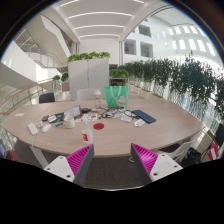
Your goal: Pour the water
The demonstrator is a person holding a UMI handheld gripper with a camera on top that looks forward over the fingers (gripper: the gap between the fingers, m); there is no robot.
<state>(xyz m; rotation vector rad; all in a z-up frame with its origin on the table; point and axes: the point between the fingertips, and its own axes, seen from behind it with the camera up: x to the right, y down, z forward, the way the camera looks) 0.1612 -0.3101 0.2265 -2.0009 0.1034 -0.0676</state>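
The handheld gripper (113, 160) hovers short of a large oval pale wooden conference table (150, 130), its two fingers spread wide with magenta pads (76, 160) facing each other and nothing between them. Well beyond the fingers, near the table's middle, stands a small red cup (87, 137), with a red-capped clear bottle (99, 125) just behind it; their contents are too small to tell. A green bag-like object (116, 97) stands at the far edge. A dark blue flat object (145, 117) lies toward the right side, white clutter (45, 124) toward the left end. Grey chairs (48, 158) sit at the near edge.
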